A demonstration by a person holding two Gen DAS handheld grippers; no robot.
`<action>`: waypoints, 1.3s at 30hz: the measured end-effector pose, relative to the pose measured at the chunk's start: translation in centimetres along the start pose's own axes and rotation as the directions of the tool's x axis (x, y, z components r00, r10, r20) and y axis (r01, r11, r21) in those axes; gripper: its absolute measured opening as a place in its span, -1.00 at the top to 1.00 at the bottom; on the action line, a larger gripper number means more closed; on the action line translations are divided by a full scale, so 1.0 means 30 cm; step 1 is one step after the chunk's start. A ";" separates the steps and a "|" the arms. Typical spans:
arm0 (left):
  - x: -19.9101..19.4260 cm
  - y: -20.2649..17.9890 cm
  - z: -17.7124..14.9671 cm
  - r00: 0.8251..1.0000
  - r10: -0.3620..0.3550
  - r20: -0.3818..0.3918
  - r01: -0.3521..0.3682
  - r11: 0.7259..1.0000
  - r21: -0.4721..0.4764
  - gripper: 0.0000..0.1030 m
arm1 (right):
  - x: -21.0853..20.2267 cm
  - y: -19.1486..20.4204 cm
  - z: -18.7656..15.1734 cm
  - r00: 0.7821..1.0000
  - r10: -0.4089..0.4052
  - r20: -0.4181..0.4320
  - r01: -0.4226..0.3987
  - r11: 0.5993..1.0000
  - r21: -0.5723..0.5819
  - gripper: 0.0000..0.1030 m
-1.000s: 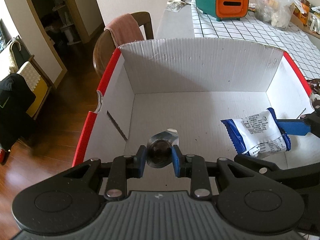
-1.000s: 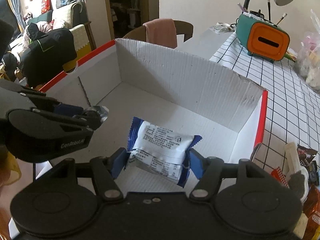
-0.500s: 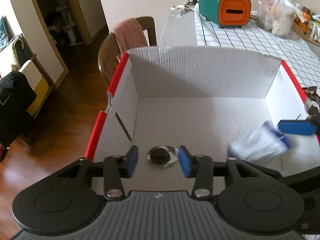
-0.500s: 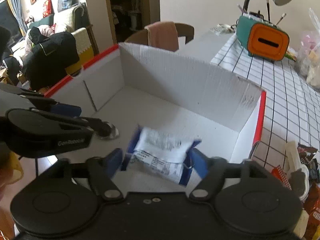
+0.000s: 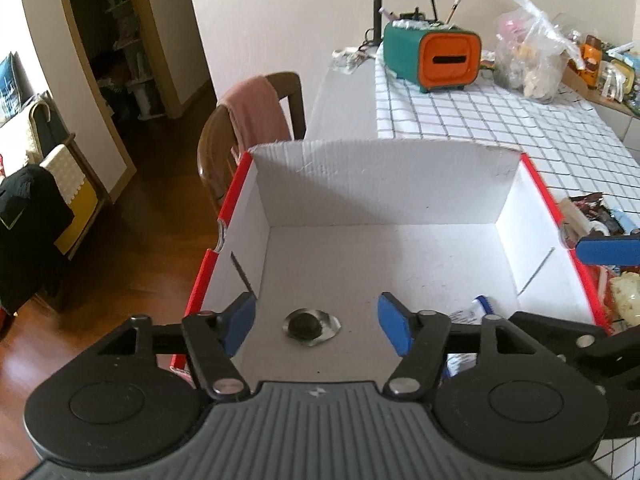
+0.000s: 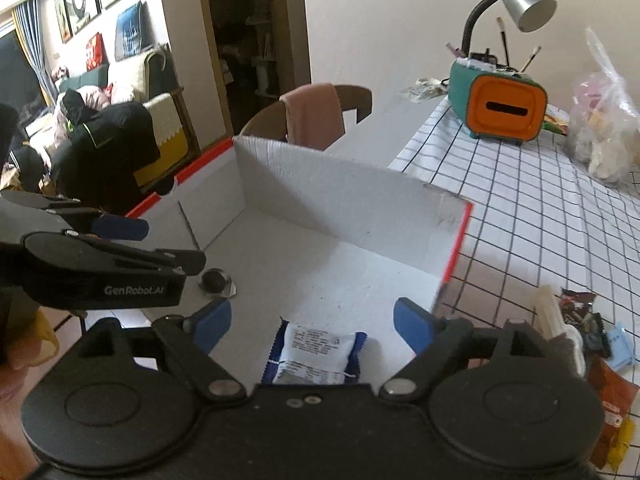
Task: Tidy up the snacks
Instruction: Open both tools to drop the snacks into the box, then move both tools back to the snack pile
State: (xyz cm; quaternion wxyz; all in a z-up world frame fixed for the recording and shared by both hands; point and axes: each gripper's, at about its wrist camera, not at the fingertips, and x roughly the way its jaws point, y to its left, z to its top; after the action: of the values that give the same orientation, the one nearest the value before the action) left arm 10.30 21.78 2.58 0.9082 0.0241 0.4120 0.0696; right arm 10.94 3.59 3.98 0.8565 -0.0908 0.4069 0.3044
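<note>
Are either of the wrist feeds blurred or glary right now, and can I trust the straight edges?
Left wrist view: sharp, far wall of the cardboard box shadowed, doorway bowed by the fisheye. Right wrist view: sharp on the blue-and-white snack packet, soft only at the frame edges; no strong glare.

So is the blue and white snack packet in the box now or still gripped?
In the box. The packet lies flat on the box floor, and the right gripper stands open, pads clear of it.

Left gripper [image 5: 316, 322]: pitched steeply downward, jaws parted with nothing between the pads; they have just been opening. Right gripper [image 6: 312, 324]: also pitched downward, jaws spread wider, pads clear of everything, likewise just opening. In the right wrist view the left gripper sits at 9 o'clock, close alongside.
</note>
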 end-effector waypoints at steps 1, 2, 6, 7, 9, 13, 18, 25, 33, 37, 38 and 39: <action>-0.010 -0.009 0.000 1.000 -0.001 0.008 0.001 1.000 0.005 -0.37 | -0.017 -0.010 -0.004 1.000 0.003 0.005 -0.003 1.000 0.007 -0.78; -0.022 -0.020 -0.001 1.000 -0.002 0.017 0.001 1.000 0.012 -0.38 | -0.033 -0.017 -0.008 1.000 0.005 0.011 -0.005 1.000 0.014 -0.83; -0.070 -0.063 -0.001 0.999 -0.020 0.046 0.019 1.000 0.020 -0.47 | -0.102 -0.055 -0.027 0.999 0.011 0.043 -0.012 0.999 0.031 -0.89; -0.079 -0.073 -0.004 0.998 -0.022 0.053 0.021 1.000 0.021 -0.52 | -0.119 -0.066 -0.035 0.999 0.008 0.052 -0.010 0.999 0.036 -0.89; -0.105 -0.099 -0.008 0.997 -0.032 0.074 0.030 0.999 0.032 -0.58 | -0.151 -0.090 -0.049 0.998 0.004 0.066 -0.007 0.999 0.043 -0.92; -0.149 -0.157 -0.015 0.993 -0.032 0.115 0.028 0.999 0.041 -0.61 | -0.212 -0.138 -0.085 0.996 -0.010 0.092 0.003 0.997 0.071 -0.98; -0.201 -0.240 -0.021 0.983 -0.076 0.165 0.069 0.996 0.048 -0.65 | -0.293 -0.204 -0.139 0.992 -0.030 0.119 0.021 0.997 0.079 -0.99; -0.238 -0.404 -0.054 0.964 -0.170 0.205 0.152 0.983 0.102 -0.87 | -0.375 -0.343 -0.252 0.989 -0.082 0.124 0.069 0.992 0.102 -1.00; -0.196 -0.639 -0.094 0.959 -0.232 0.162 0.205 0.965 0.166 -0.87 | -0.415 -0.500 -0.419 0.985 -0.155 0.079 0.145 0.982 0.118 -1.00; -0.151 -0.737 -0.106 0.958 -0.265 0.113 0.245 0.955 0.166 -0.87 | -0.404 -0.541 -0.489 0.987 -0.157 0.041 0.153 0.984 0.088 -0.99; -0.144 -0.758 -0.109 0.958 -0.268 0.106 0.249 0.954 0.165 -0.87 | -0.396 -0.548 -0.504 0.987 -0.158 0.028 0.155 0.985 0.076 -0.99; -0.133 -0.782 -0.113 0.958 -0.268 0.097 0.251 0.954 0.162 -0.87 | -0.390 -0.552 -0.516 0.987 -0.159 0.017 0.157 0.986 0.062 -0.98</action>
State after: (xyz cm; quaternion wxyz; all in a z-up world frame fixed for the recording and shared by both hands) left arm 7.66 -2.06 0.95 0.9279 0.0410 0.3611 -0.0826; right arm 5.22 -21.11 1.15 0.8847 -0.0936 0.3978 0.2242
